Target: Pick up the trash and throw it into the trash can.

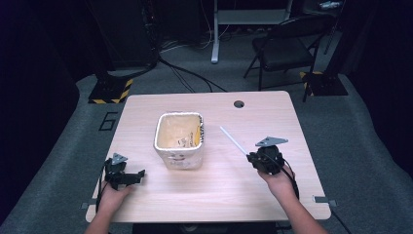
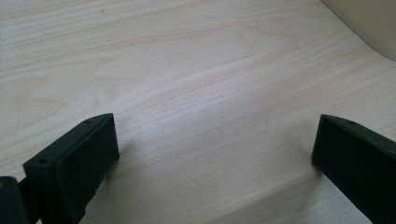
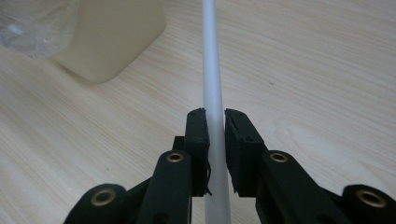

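High view: your right tool [image 1: 251, 157] has the white straw [image 1: 233, 140] pinched at its near end, and the straw sticks out up and to the left, toward the tub [image 1: 178, 140] w/ the plastic liner. The far tip is near the tub's right rim but not over it yet. Your left tool [image 1: 138, 176] sits low at the counter [image 1: 253, 195] edge, to the tub's lower left and apart from it, jaws pointing right. So the pickup is done; I'd judge what's left is carrying the straw over and dropping it in the tub (that's my read, since the straw points that way).

Left gripper view: jaws stand wide apart w/ nothing between them, just bare counter wood below. A pale corner of the tub [image 2: 369, 25] shows top right, well clear of the jaws. This hand is idle for now.

Right gripper view: both pads are closed tight on the straw [image 3: 211, 70], which runs straight ahead up the frame. The grip looks square, no slant. The tub [image 3: 112, 35] sits ahead and left, w/ crinkled liner at the corner. The straw isn't touching it.
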Demonstrator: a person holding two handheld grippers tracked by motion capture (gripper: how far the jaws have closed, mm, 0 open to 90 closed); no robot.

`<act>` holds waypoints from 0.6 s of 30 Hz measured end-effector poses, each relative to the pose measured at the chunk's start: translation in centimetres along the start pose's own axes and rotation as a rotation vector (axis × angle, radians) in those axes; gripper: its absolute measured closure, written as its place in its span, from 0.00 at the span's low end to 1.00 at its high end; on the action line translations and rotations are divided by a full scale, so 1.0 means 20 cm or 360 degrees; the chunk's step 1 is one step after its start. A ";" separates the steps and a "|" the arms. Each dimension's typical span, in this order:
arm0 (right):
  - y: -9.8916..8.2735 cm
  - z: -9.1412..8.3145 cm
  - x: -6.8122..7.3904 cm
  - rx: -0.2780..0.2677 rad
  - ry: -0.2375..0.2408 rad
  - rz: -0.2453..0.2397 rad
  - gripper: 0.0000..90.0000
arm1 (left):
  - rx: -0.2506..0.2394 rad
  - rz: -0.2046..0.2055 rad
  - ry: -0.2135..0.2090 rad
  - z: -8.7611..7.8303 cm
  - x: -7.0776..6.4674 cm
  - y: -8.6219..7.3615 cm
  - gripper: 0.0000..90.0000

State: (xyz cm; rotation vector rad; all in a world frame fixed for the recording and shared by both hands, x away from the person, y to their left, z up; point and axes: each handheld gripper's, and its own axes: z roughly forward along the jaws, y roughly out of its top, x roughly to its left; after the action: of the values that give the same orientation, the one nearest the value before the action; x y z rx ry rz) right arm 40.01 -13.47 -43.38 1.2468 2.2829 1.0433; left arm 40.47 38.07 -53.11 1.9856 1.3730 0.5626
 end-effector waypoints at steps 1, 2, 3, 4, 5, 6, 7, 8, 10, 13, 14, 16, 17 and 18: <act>0.01 -0.01 0.00 -0.0004 0.0002 -0.0004 0.88 | 0.0000 0.0000 0.0000 0.00 0.00 0.00 0.00; 0.01 -0.02 0.00 -0.0006 0.0005 -0.0003 0.88 | 0.0000 0.0000 0.0000 0.00 0.00 0.00 0.00; 0.03 -0.03 0.00 -0.0011 0.0014 -0.0005 0.88 | 0.0001 0.0001 -0.0001 0.00 0.00 0.00 0.00; 0.03 -0.04 0.01 -0.0011 0.0019 -0.0011 0.88 | 0.0001 0.0001 -0.0001 0.00 0.00 0.00 0.00; 0.04 -0.04 0.01 -0.0012 0.0024 -0.0010 0.88 | 0.0001 0.0001 -0.0001 0.00 0.00 0.00 0.00; 0.05 -0.05 0.01 -0.0017 0.0026 -0.0021 0.88 | 0.0001 0.0002 -0.0002 0.00 0.00 0.00 0.00; 0.05 -0.05 0.01 -0.0017 0.0026 -0.0021 0.88 | 0.0001 0.0002 -0.0002 0.00 0.00 0.00 0.00; 0.06 -0.06 0.01 -0.0016 0.0031 -0.0027 0.88 | 0.0001 0.0001 -0.0001 0.00 0.00 0.00 0.00; 0.09 -0.07 0.03 -0.0025 0.0042 -0.0042 0.88 | 0.0001 0.0002 -0.0002 0.00 0.00 0.00 0.00; 0.11 -0.09 0.04 -0.0027 0.0051 -0.0050 0.88 | 0.0002 0.0002 -0.0002 0.00 0.00 0.00 0.00; 0.12 -0.09 0.04 -0.0034 0.0055 -0.0066 0.88 | 0.0002 0.0001 -0.0002 0.00 0.00 0.00 0.00; 0.14 -0.10 0.05 -0.0040 0.0064 -0.0079 0.88 | 0.0003 0.0001 -0.0002 0.00 0.00 0.00 0.00; 0.15 -0.10 0.06 -0.0041 0.0068 -0.0081 0.88 | 0.0003 0.0001 -0.0003 0.00 0.00 0.00 0.00; 0.15 -0.11 0.06 -0.0043 0.0072 -0.0079 0.88 | 0.0004 0.0004 -0.0005 0.00 0.00 0.00 0.00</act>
State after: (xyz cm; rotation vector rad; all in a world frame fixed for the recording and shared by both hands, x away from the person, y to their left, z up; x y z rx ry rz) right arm 39.83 -12.34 -39.56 1.1609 2.3133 1.0920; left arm 40.43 38.05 -53.09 1.9898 1.3704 0.5587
